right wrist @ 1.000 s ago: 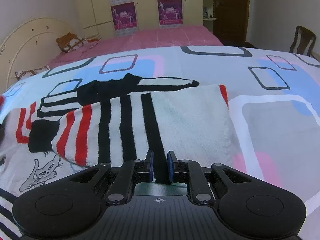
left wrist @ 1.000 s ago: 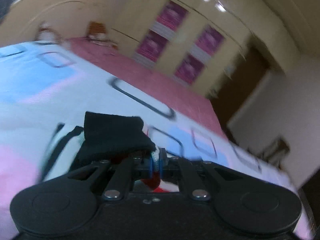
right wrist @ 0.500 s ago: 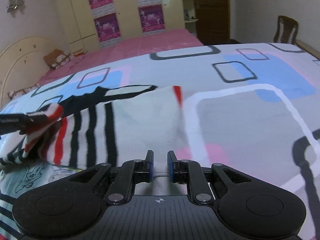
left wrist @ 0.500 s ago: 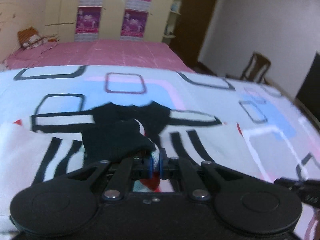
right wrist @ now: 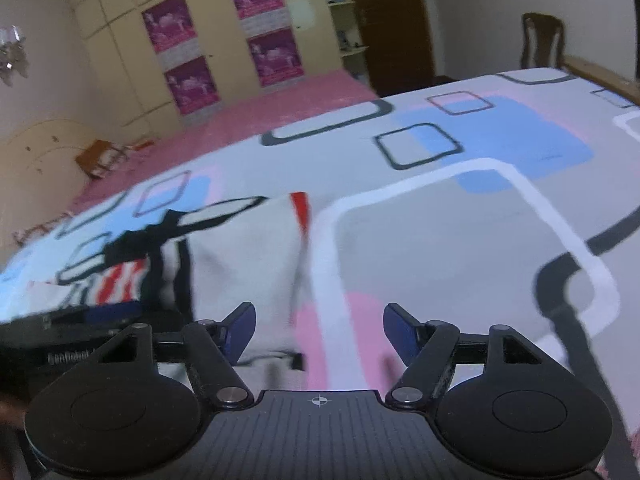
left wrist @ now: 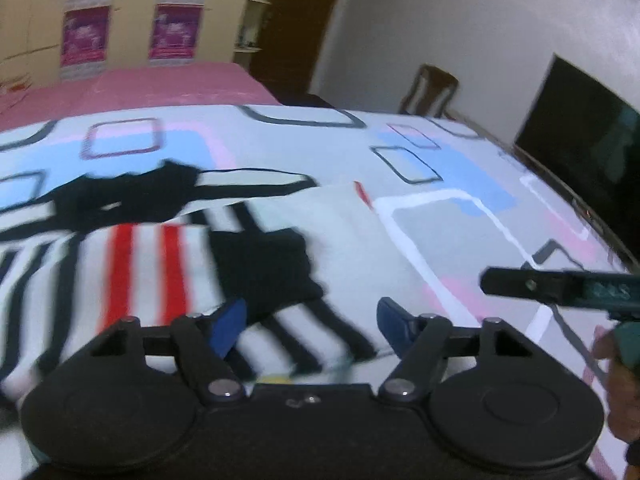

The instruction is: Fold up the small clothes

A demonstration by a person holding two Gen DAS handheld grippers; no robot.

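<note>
1. The bed (left wrist: 460,208), under a cover printed with blue, pink and grey rectangles, carries everything; its pink far end runs toward the wardrobe (right wrist: 208,40) with the purple posters.

2. The striped garment (left wrist: 152,248) lies flat on the cover, toward the bed's left side as both cameras see it. A second ago a black-cuffed sleeve was pinched and carried across; now that sleeve lies folded over the body, its black cuff (left wrist: 264,264) resting on the white and black stripes. The garment's right edge, with its red trim, sits just beside a white printed outline on the cover.

3. The left gripper (left wrist: 312,320) has let go: its jaws are opening and hang above the stripes with nothing pinched between them.

4. The right gripper (right wrist: 320,328), half a second ago nearly closed at the garment's near edge, is opening its jaws too, and they straddle that edge without pressing on it.

5. Judging by this, one fold is laid and both hands are free; the next fold, probably the other sleeve or the hem, has yet to begin.
</note>
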